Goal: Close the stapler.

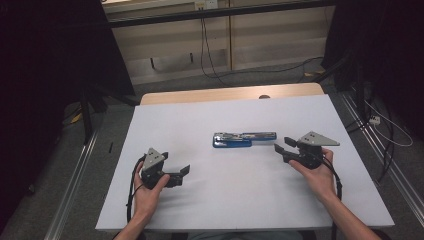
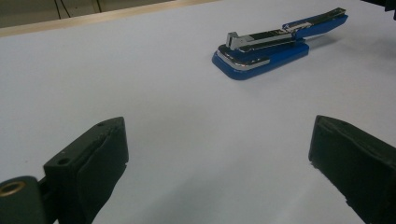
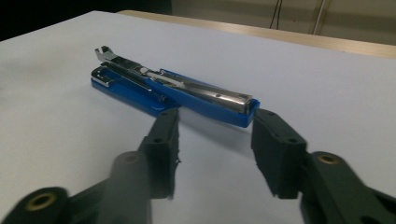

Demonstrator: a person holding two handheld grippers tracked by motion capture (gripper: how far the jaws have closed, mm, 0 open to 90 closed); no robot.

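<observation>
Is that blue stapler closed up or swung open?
Open: the blue stapler lies flat on the white table with its blue top cover folded back and the shiny metal staple channel exposed.

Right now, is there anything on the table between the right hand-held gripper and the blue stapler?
Nothing visible. The right hand-held gripper sits just short of the stapler, its jaws part-open with only bare white table between them. No other object lies in that gap.
</observation>
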